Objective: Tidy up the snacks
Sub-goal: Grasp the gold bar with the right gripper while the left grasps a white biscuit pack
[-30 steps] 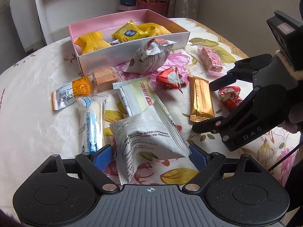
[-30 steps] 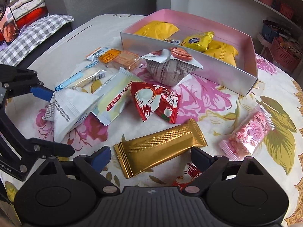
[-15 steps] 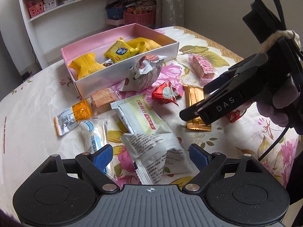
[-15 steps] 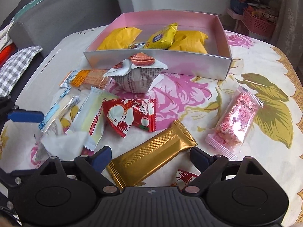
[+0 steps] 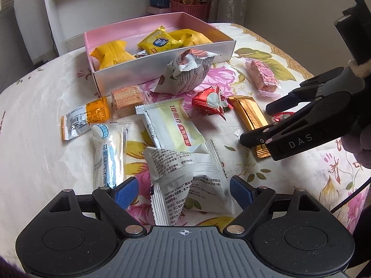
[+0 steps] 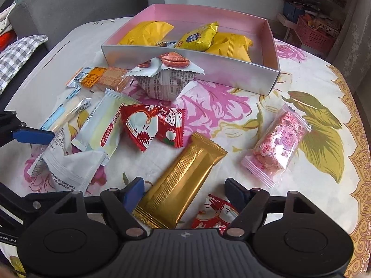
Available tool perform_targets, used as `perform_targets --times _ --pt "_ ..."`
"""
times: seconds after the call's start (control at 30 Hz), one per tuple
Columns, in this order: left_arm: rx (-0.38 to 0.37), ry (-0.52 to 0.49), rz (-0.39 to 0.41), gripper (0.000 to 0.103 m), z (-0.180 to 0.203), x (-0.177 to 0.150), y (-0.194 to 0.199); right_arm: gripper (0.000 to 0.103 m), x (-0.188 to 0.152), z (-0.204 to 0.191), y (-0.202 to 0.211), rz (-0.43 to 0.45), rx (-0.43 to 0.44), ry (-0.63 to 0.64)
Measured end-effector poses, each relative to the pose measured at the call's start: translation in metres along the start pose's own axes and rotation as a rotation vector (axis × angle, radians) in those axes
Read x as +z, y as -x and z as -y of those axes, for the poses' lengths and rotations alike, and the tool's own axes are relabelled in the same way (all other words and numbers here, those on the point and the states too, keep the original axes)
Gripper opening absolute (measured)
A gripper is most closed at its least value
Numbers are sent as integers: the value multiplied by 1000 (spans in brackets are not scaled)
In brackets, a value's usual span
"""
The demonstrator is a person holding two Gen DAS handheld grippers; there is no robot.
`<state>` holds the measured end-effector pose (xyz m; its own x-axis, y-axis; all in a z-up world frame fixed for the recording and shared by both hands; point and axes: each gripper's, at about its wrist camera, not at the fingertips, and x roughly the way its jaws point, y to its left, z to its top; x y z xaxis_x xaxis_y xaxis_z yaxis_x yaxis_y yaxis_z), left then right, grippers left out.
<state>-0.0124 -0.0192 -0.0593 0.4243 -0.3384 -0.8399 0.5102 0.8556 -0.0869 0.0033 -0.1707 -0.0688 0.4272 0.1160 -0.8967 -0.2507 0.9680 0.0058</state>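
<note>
My left gripper hangs low over a crumpled white packet. Its jaws are closing a little with the packet between them, and the pads stay clear of it. My right gripper is closing over the near end of a gold bar. Its left pad is beside the bar's edge and its right pad is apart from it. A small red packet lies under the right finger. In the left wrist view the right gripper straddles the gold bar. The pink box holds several yellow snacks.
Loose on the flowered cloth lie a red strawberry packet, a pink bar, a pale green packet, a puffed white pouch, a wafer and a blue-white stick. Shelves stand behind the box.
The right gripper has rolled and settled lower over the gold bar, and its jaws have narrowed. The left gripper has stayed over the white packet.
</note>
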Motion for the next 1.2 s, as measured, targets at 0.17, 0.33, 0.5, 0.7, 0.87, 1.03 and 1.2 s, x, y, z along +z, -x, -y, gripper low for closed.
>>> perform_targets --times 0.17,0.33,0.5,0.7,0.87,1.03,1.2 --pt "-11 39 -15 64 0 1 -3 39 1 -4 3 3 8 5" --pt "9 55 -2 51 2 2 -1 24 1 -7 5 2 7 6" --pt "22 76 3 49 -2 3 1 23 2 -3 6 -6 8 -28" --pt "18 97 22 48 -5 6 8 23 3 4 11 2 29 -74" --pt "2 103 45 48 -4 9 16 23 7 4 19 23 46 -85" --pt "-7 116 62 48 -5 12 23 23 9 6 26 37 58 -102" --pt "-8 129 80 48 -7 15 29 23 12 10 33 54 64 -126"
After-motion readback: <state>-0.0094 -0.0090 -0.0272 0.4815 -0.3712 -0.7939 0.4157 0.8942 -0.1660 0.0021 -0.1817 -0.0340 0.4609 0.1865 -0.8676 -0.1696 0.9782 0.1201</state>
